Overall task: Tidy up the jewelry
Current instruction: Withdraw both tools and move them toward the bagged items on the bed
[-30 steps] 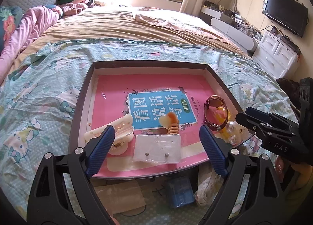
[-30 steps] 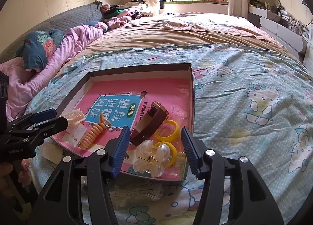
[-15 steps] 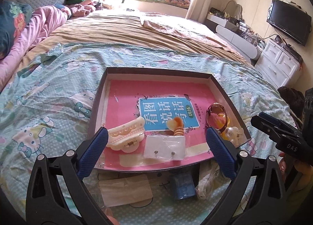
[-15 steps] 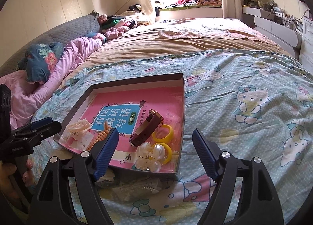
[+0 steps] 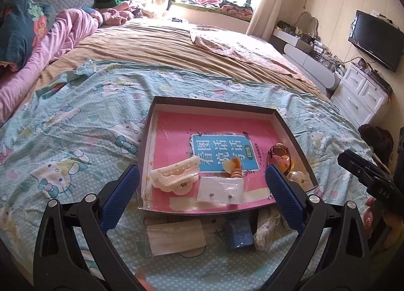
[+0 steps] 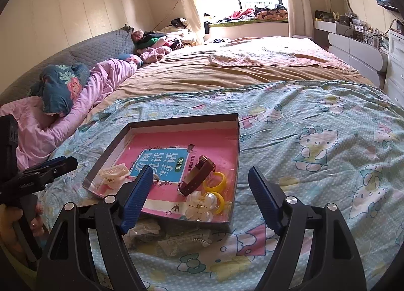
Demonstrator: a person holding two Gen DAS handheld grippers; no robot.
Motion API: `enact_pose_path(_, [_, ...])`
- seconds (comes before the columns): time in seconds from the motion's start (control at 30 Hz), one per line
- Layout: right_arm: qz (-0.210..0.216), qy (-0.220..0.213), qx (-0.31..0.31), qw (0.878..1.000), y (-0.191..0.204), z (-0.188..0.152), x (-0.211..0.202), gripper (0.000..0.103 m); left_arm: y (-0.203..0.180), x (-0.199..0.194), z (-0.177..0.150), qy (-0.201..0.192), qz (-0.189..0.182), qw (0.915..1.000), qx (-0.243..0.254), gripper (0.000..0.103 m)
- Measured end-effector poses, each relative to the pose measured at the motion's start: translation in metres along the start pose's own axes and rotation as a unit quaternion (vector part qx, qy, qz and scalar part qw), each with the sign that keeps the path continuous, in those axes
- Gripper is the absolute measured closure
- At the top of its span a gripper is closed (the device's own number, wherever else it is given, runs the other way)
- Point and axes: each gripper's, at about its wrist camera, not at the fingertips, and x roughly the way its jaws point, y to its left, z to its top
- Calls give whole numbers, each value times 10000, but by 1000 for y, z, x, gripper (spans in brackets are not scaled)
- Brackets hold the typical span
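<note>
Spread wide and empty, the left gripper (image 5: pixel 200 193), hanging above the near edge of the tray (image 5: pixel 214 104) and framing its front row, probably to choose a piece. On the patterned bedspread (image 5: pixel 75 124), the tray sits flat, likely so that small pieces stay gathered and do not sink into the cloth.

At the tray's near left, a cream hair claw (image 5: pixel 175 176), long axis across the tray, teeth toward the gripper. Just right of it, a small clear bag (image 5: pixel 220 190) with two studs, lying flat. Behind the bag, a coiled orange hair tie (image 5: pixel 233 167), running away from the camera. Further right, a brown hair clip (image 6: pixel 197 174), long axis slanted from near left to far right, leaning over a yellow ring (image 6: pixel 215 182). Nearest the front wall, a clear pearly clip (image 6: pixel 201 202) beside a second yellow ring.

Also open and holding nothing, the right gripper (image 6: pixel 200 198), hovering over the tray's near right corner, above that cluster.
</note>
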Motion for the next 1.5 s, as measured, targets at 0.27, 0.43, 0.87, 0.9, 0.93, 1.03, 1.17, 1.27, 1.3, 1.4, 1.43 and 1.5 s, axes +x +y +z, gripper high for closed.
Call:
enact_pose_path(0.27, [102,-98,-133,9998,12,1,-17,26,-4,-19,1,-163,-16,9999,24,10])
enact_pose_path(0.43, [171,-100,-249,9995,21,0,-25,26,-5,-30,0,-262,-23,9996,59,10])
enact_pose_path(0.87, [339,-156,-524,9979,43,-7,-43,15,-2,-51,-12,-314,92,9994,121,10])
enact_pose_path(0.9, [344,-146,-548,9978,44,-7,-43,15,-1,-52,-14,-305,118,9994,130,10])
enact_pose_path(0.93, [360,-132,-571,9976,46,-8,-44,15,0,-53,-16,-299,145,9994,134,10])
enact_pose_path(1.03, [392,-87,-633,9972,51,-11,-44,15,2,-54,-20,-267,178,9994,136,10])
enact_pose_path(1.17, [438,-30,-715,9965,57,-16,-45,15,3,-55,-27,-213,228,9994,164,10])
enact_pose_path(1.27, [480,31,-756,9960,61,-20,-44,15,4,-56,-32,-169,269,9993,196,10])
enact_pose_path(1.3, [487,51,-773,9958,62,-21,-43,15,4,-56,-33,-150,281,9993,204,10])
enact_pose_path(1.4, [523,127,-821,9952,65,-25,-42,15,4,-56,-38,-100,305,9992,224,10])
enact_pose_path(1.43, [533,150,-837,9949,66,-27,-41,15,5,-56,-40,-86,314,9992,236,10])
enact_pose_path(1.5, [557,197,-862,9945,68,-29,-39,15,5,-55,-43,-49,347,9991,247,10])
